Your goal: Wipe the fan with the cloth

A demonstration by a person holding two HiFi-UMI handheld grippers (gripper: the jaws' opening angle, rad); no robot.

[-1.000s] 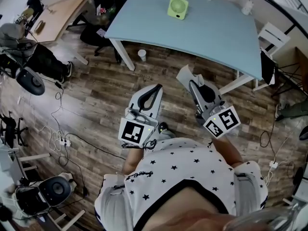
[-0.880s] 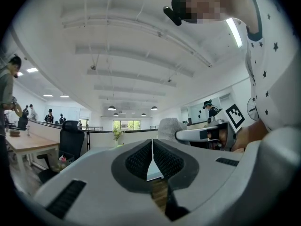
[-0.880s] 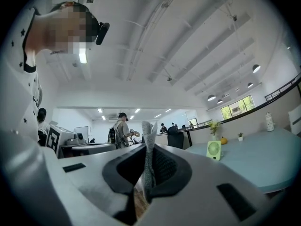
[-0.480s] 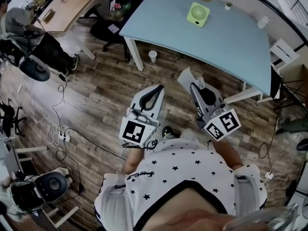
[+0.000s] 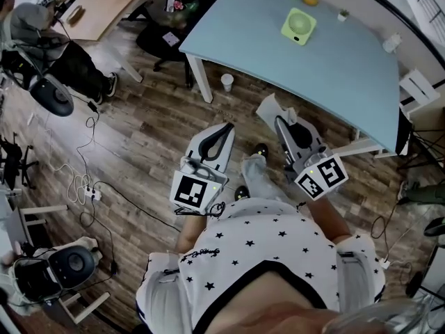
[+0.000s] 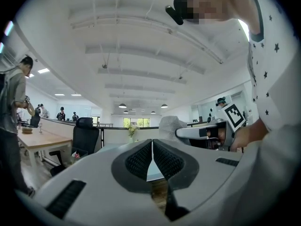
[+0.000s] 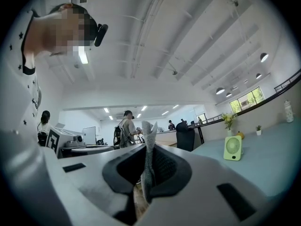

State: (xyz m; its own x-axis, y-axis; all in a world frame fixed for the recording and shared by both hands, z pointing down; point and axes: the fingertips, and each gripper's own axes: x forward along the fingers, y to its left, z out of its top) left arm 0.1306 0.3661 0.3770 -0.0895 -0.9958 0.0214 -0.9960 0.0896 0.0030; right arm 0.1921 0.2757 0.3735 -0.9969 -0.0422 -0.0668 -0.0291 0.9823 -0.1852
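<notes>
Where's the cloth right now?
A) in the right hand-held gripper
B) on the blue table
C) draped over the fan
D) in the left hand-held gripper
A: the cloth sticks up pinched between the jaws of the right hand-held gripper; the left hand-held gripper is shut on nothing.

Wood-plank floor (image 5: 149, 134), pale blue table (image 5: 334, 68), white ceiling (image 6: 117, 41) overhead

Bright ceiling lights, fisheye-warped edges, sharp
</notes>
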